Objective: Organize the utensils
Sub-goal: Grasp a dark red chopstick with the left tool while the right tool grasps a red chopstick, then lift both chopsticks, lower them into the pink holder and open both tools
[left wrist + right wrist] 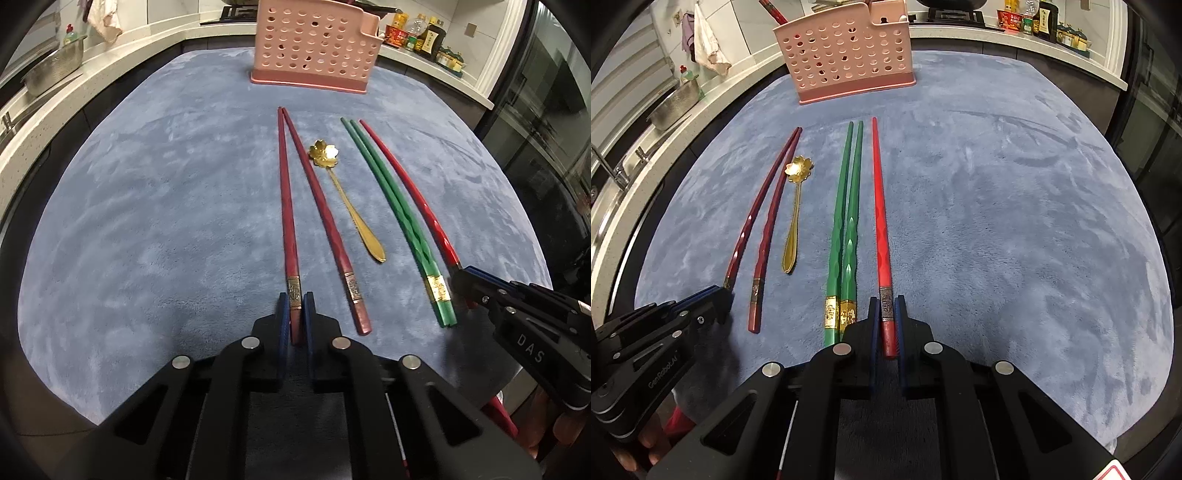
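Chopsticks lie in a row on the desk, and two are being picked up — the left tongs pinch a dark red chopstick at its banded end, the right tongs a bright red one. Next, likely, comes lifting both and carrying them to the pink holder beyond. Blue plush covers the desk; kitchen counters ring it.

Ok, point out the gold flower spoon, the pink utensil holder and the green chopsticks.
gold flower spoon (324, 152): left wrist view, on its flower-shaped bowl.
pink utensil holder (846, 61): right wrist view, on its perforated front wall.
green chopsticks (846, 236): right wrist view, mid-shaft of the pair.
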`<state>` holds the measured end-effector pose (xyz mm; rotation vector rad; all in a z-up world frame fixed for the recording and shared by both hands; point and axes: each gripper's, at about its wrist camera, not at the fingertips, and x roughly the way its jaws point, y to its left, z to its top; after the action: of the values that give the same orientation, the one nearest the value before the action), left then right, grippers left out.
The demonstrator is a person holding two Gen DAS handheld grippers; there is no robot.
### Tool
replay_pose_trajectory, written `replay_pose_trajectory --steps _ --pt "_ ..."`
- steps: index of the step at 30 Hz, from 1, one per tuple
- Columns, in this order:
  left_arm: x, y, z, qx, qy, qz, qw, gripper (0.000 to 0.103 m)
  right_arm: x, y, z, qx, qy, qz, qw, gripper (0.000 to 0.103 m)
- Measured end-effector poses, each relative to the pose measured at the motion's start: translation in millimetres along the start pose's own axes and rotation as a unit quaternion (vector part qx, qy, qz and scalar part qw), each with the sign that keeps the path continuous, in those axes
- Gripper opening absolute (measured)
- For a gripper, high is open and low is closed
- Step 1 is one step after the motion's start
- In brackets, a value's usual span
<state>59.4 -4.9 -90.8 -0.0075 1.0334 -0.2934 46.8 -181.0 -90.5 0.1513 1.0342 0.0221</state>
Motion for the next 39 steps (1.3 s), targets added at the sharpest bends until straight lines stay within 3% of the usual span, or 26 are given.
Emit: replay_pose_trajectory --steps 5,14,18,20,28,32,35,39 --pt "-15.4 2.7 4.3 -0.006 -0.014 -0.005 0.9999 0.007 -15.5 0.2 3.8 0.004 -0.013 0.010 1.000 0.007" --pt "-67.4 10.0 34.2 -0.024 -0.074 -0.008 0.9970 0.007 -66.4 -1.0 30.4 0.015 -0.075 0.029 0.997 0.007" --pt "-94.6 12.6 59.1 -0.023 -0.114 -0.002 0.9932 0.007 -90.1 -5.0 49.7 0.018 -0.108 0.033 0.993 0.007" --pt "-106.2 14.0 73.5 -0.022 -0.134 -0.002 0.9908 0.000 -104.0 -7.7 62.3 0.019 -0.128 0.033 0.991 0.007" --pt "-126.2 18.4 123.9 -0.020 -0.192 0.014 0.9812 0.000 -132.9 -18.8 110.8 0.024 -0.184 0.027 0.982 0.007" --pt "-122.7 29.5 124.2 -0.025 -0.186 0.010 0.9823 0.000 -139.5 -20.4 115.6 0.027 -0.195 0.026 0.980 0.007" --pt "-107.4 39.0 104.1 -0.031 -0.154 -0.001 0.9875 0.002 -141.4 -22.1 112.6 0.032 -0.195 0.030 0.980 0.007" --pt "-75.3 45.0 69.8 -0.034 -0.097 0.004 0.9947 0.022 -146.1 -24.3 108.4 0.043 -0.198 0.035 0.979 0.007"
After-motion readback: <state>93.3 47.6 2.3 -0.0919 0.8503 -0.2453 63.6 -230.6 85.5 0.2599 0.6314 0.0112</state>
